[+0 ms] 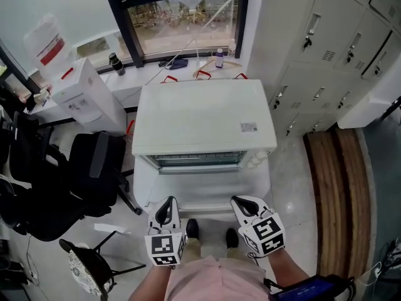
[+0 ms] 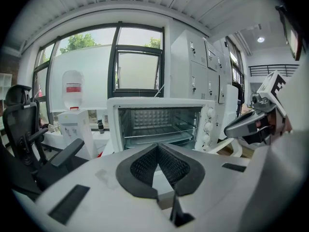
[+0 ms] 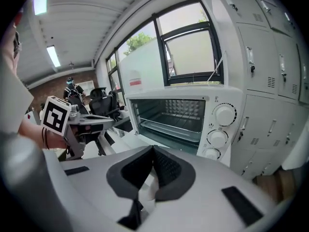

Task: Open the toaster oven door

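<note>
A white toaster oven (image 1: 202, 116) stands straight ahead of me. Its door (image 1: 202, 188) hangs folded down at the front, so the wire rack inside shows (image 2: 153, 125). In the right gripper view the oven (image 3: 174, 114) shows three knobs (image 3: 224, 115) on its right side. Low in the head view, my left gripper (image 1: 165, 212) and right gripper (image 1: 244, 205) sit close to my body, short of the lowered door. Both are shut with their black pads (image 2: 145, 166) (image 3: 166, 170) pressed together, and nothing is between them. Neither touches the oven.
Black office chairs (image 1: 75, 174) and a round stool (image 1: 86, 269) crowd the left. A water dispenser (image 1: 84, 96) stands at the back left. Grey lockers (image 1: 338, 49) line the right, with a wooden bench (image 1: 341, 193) below them. Bottles sit on the window sill (image 1: 188, 61).
</note>
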A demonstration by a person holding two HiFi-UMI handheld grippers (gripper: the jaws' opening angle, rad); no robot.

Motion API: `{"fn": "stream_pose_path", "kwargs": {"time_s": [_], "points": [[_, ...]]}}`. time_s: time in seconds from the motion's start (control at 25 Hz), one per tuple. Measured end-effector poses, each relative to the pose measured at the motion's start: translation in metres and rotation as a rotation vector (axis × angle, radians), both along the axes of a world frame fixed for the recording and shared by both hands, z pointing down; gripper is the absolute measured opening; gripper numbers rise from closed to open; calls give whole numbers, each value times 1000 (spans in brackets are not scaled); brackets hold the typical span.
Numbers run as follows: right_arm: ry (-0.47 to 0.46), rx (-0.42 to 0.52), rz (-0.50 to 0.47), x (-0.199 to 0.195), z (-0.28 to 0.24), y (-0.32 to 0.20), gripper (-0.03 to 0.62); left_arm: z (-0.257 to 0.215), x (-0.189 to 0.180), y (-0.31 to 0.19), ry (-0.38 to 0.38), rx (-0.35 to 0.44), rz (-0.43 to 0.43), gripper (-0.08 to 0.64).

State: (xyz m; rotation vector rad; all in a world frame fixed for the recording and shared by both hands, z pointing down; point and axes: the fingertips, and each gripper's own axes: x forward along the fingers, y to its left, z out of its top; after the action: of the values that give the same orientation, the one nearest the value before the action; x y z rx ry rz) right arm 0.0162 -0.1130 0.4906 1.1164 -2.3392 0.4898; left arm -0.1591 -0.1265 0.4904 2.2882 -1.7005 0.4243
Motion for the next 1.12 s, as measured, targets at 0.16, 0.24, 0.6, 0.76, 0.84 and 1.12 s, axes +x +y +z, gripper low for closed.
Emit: {"fn": "stream_pose_path", "kwargs": {"time_s": [0.16, 0.24, 0.6, 0.76, 0.84, 1.12], "points": [[16, -10, -19, 0, 7, 6, 0, 8, 1, 6, -5, -14, 1, 12], [20, -10, -26, 0, 11, 9, 0, 12, 1, 8, -2, -21, 1, 12], [18, -28, -37, 0, 23, 21, 0, 25, 2, 19, 4, -44, 13, 12], [11, -36, -39, 0, 26, 24, 0, 27, 4, 22, 2, -44, 25, 12], [8, -42, -41, -1, 29, 26, 0, 30, 4, 24, 1, -48, 27, 12], [8, -61, -51, -2, 42, 31, 0, 41, 4, 31, -7, -61, 25, 12]]}}
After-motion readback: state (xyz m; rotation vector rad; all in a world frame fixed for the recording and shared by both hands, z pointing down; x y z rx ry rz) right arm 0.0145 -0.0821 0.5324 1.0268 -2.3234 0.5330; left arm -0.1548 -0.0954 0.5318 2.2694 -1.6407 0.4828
